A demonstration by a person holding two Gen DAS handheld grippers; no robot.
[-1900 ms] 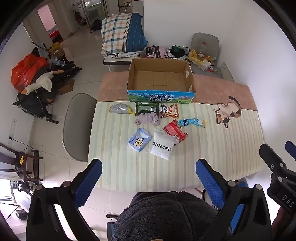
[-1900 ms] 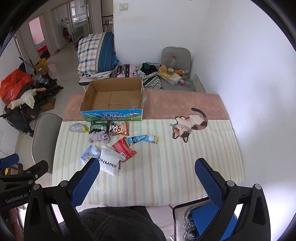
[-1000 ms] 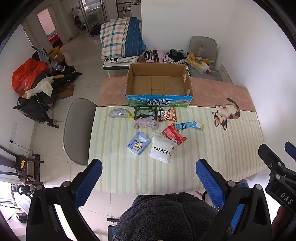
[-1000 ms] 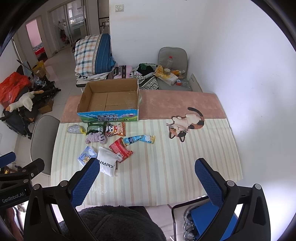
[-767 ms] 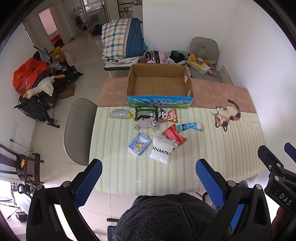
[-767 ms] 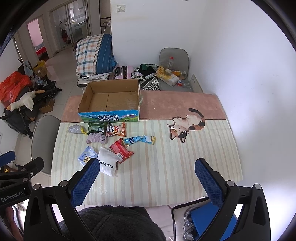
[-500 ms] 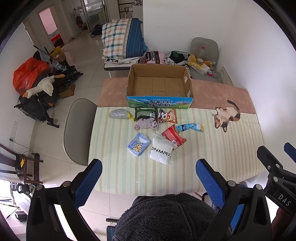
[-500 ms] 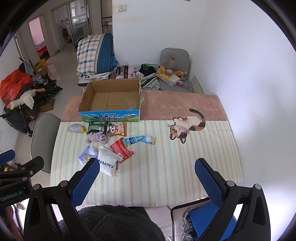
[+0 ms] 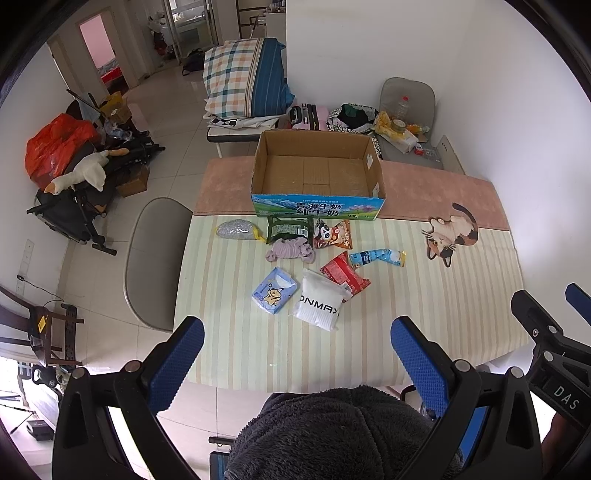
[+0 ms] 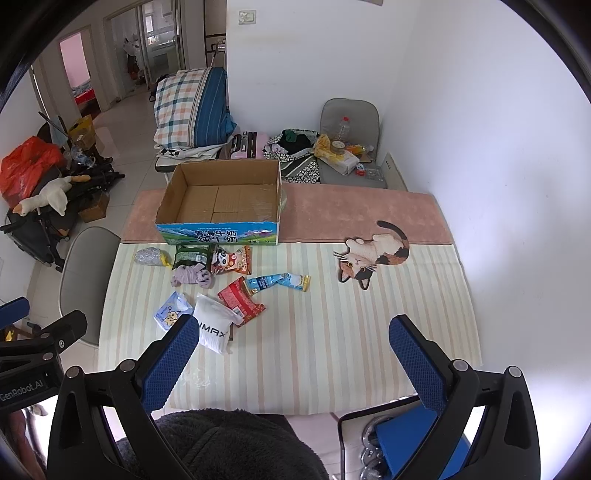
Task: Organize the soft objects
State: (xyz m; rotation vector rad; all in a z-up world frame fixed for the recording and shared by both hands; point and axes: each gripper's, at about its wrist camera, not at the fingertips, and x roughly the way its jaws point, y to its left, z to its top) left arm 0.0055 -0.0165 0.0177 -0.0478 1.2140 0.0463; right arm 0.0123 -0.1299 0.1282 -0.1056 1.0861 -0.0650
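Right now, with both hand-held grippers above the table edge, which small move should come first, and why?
Probably lower the left hand-held gripper toward the white pouch. It is the nearest item to that gripper, the gripper is open and holds nothing, and the cardboard box behind the pile is open and looks empty, so it can take the pouch.

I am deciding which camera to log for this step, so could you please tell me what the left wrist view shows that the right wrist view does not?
Only the left wrist view shows the wooden chair at the left edge and the right gripper's body marked DAS. Only the right wrist view shows the wall switch, the blue stool beside the table and the left gripper's GenRobot label. Both show the empty cardboard box, the white pouch, the purple cloth, the cat mat and open blue fingers.
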